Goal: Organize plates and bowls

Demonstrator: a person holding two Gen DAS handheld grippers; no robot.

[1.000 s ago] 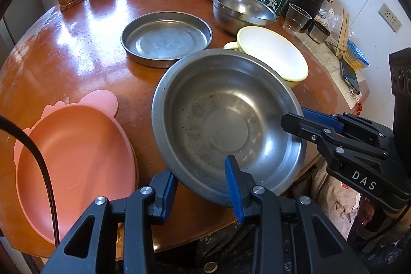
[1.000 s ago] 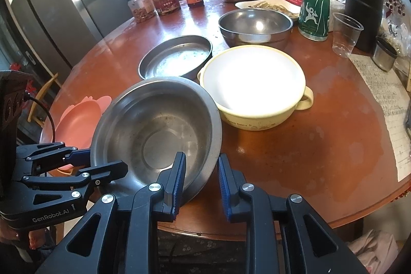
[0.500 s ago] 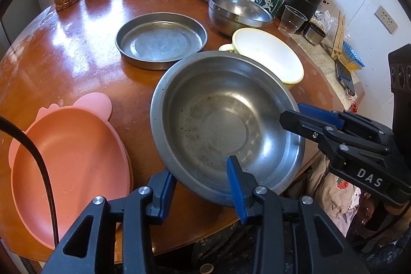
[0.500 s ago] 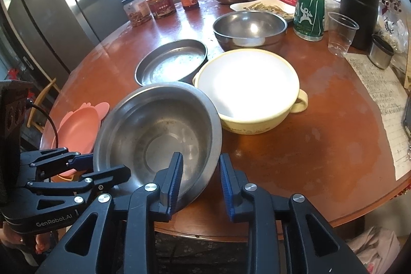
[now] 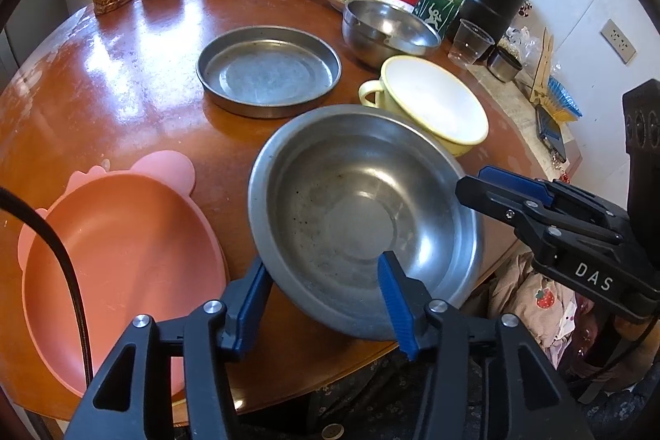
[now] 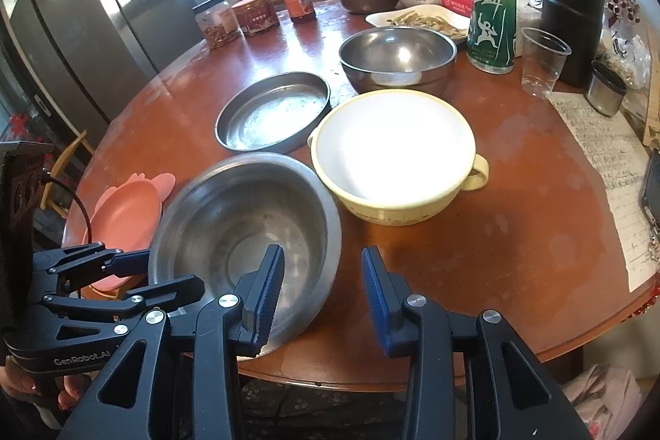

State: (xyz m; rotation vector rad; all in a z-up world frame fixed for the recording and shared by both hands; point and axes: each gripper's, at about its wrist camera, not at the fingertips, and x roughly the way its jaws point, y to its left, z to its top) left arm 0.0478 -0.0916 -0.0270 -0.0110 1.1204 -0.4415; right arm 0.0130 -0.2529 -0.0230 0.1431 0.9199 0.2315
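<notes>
Steel basin [image 5: 363, 209] at the near edge of a round wooden table [image 5: 123, 69], with two handheld grippers on either side of its near rim. The step in hand looks like letting go of the basin after setting it down, or re-gripping it; which one cannot be told. The left gripper [image 5: 326, 300] straddles the basin's near rim, one blue finger outside the wall and the other inside the bowl; its jaws are opening, moderately wide, and neither pad seems to press on the metal. The right gripper [image 6: 324, 289] is also opening, about half wide, with its left finger [image 6: 264, 291] over the basin's near-right rim and its right finger over bare table beside the basin; the rim sits between them, apparently untouched. The basin looks tilted, its near edge overhanging the table's edge, so it may not be fully settled. Just left of it lies a pink plate [image 5: 119, 258] with small ears. Just beyond it, nearly touching its far rim, sits a cream bowl [image 6: 392, 155] with a handle. Farther off are a flat metal pan [image 5: 268, 71] and a deeper steel bowl [image 5: 387, 31]. Sorting these likely calls next for freeing both grippers from the rim, then nesting bowls together and stacking the flat pieces. Bottles, jars and a black flask stand along the far side.
</notes>
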